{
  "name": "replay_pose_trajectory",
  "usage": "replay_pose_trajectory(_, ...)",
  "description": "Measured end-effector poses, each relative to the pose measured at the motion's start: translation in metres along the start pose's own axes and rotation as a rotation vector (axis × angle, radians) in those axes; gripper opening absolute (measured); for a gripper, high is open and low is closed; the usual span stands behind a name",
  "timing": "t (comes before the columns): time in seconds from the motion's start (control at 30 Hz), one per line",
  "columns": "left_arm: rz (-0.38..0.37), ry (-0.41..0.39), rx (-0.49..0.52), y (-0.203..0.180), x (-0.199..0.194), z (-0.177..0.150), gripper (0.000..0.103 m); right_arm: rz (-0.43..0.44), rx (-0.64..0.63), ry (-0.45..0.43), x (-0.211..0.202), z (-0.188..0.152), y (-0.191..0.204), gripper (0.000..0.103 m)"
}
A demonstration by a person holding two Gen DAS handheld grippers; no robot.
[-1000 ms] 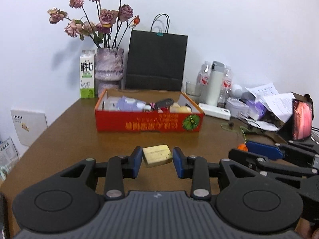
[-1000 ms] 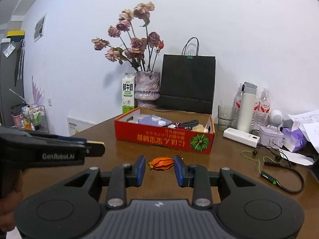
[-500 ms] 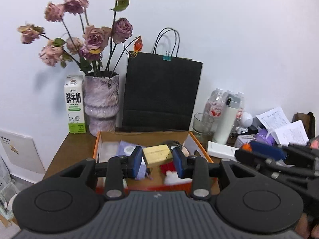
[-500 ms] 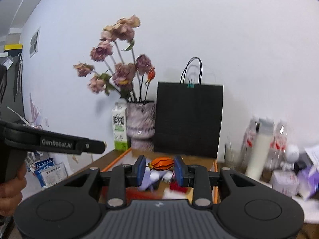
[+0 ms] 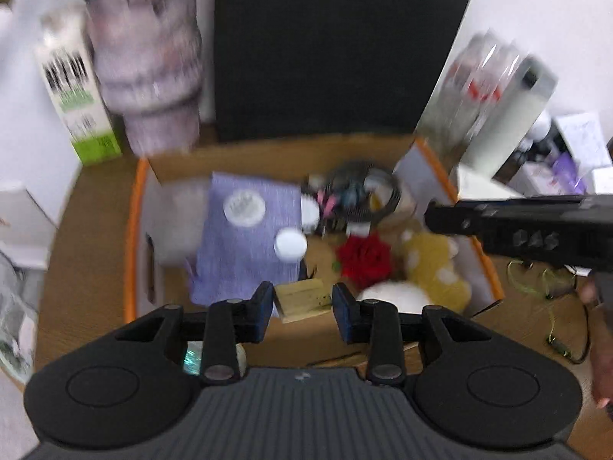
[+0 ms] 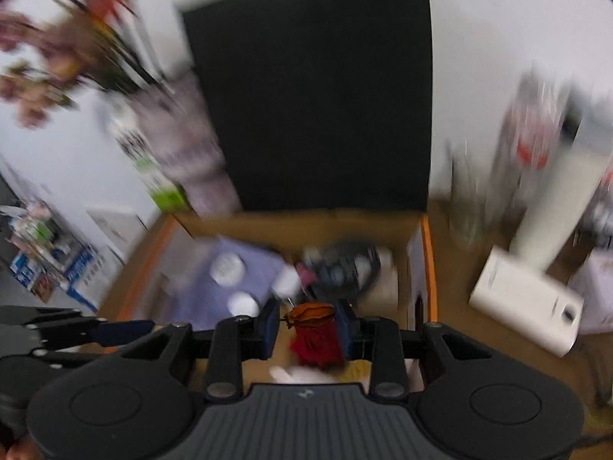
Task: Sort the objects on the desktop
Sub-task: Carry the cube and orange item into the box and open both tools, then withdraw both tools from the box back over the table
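Table (image 5: 95, 207): brown wood; the box sits on it, and you lean over it from the near side.
Black bag (image 5: 337, 46): stands upright just behind the box's far wall.
Box (image 5: 132, 230): open cardboard with an orange rim, your landmark; a purple pack (image 5: 245, 241), a red flower (image 5: 364, 257) and a yellow plush (image 5: 436, 264) lie inside, all blurred.
Left gripper (image 5: 302, 301): you hold it tilted steeply down over the box's near edge, toward the left half; its jaws are clamped on the yellow block.
Right gripper (image 6: 306, 324): you hold it pitched down over the box's near edge too, right of the other gripper, its black body crossing the box's right wall in the left view; its jaws are clamped on the orange piece.
Yellow block (image 5: 304, 299): above the box's near wall; its long axis runs across from pad to pad, slightly tilted.
Orange piece (image 6: 308, 314): above the red flower inside the box; long axis runs pad to pad, its thin tip pointing left.
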State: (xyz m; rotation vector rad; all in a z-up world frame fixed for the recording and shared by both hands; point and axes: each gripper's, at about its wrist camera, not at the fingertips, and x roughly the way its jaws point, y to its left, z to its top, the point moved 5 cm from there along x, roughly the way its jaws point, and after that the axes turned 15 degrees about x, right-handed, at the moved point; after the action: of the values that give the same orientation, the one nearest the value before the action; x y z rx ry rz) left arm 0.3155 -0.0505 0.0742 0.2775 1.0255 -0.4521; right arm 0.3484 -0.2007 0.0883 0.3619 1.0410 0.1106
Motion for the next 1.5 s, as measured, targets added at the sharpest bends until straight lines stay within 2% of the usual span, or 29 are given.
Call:
replay_pose_trajectory(0.1,-0.004,0.055,0.002,-0.001,0.029,-0.005,0.035,-0.033,0.012,0.086,0.037,-0.015,-0.009,0.03)
replay_pose_trajectory(0.23,-0.01,0.103,-0.023,0.002,0.056,-0.013,0.036,-0.069,0.003,0.13,0.064,-0.033,-0.017,0.029)
replay_pose_trajectory(0.27,-0.007,0.106,-0.035,0.003,0.06,-0.012,0.038,-0.065,-0.002,0.122,0.065,-0.033,-0.016,0.032)
replay_pose_trajectory(0.33,-0.028,0.11,-0.045,0.005,0.06,-0.011,0.052,-0.06,0.015,0.131,0.065,-0.031,-0.015,0.037)
replay_pose_trajectory(0.4,-0.019,0.1,-0.036,0.004,0.05,-0.007,0.057,-0.052,0.024,0.122,0.058,-0.026,-0.01,0.045)
replay_pose_trajectory(0.47,-0.01,0.077,-0.027,0.005,0.036,-0.002,0.068,-0.051,0.008,0.083,0.044,-0.018,-0.006,0.055)
replay_pose_trajectory(0.53,0.018,0.041,-0.034,0.007,0.017,0.003,0.081,-0.04,0.005,0.039,0.027,-0.013,-0.004,0.059)
replay_pose_trajectory(0.6,0.043,0.009,-0.046,0.01,0.0,0.006,0.087,-0.018,0.022,-0.012,0.007,-0.01,-0.002,0.062)
replay_pose_trajectory(0.67,0.079,-0.021,-0.07,0.015,-0.015,0.008,0.091,-0.025,0.017,-0.07,-0.008,-0.009,0.0,0.072)
replay_pose_trajectory(0.73,0.134,-0.06,-0.08,0.016,-0.028,0.006,0.095,-0.041,-0.012,-0.131,-0.023,-0.014,0.003,0.076)
replay_pose_trajectory(0.87,0.27,-0.14,-0.092,0.017,-0.046,-0.008,0.097,-0.05,-0.032,-0.204,-0.043,-0.027,0.006,0.078)
replay_pose_trajectory(0.97,0.34,-0.195,-0.097,0.013,-0.057,-0.024,0.098,-0.043,-0.034,-0.257,-0.053,-0.043,0.006,0.08)
replay_pose_trajectory(1.23,0.399,-0.311,-0.145,-0.007,-0.08,-0.072,0.102,-0.03,-0.061,-0.384,-0.079,-0.102,0.003,0.081)
replay_pose_trajectory(1.5,0.415,-0.382,-0.116,-0.05,-0.09,-0.138,0.102,-0.075,-0.169,-0.518,-0.103,-0.181,-0.006,0.084)
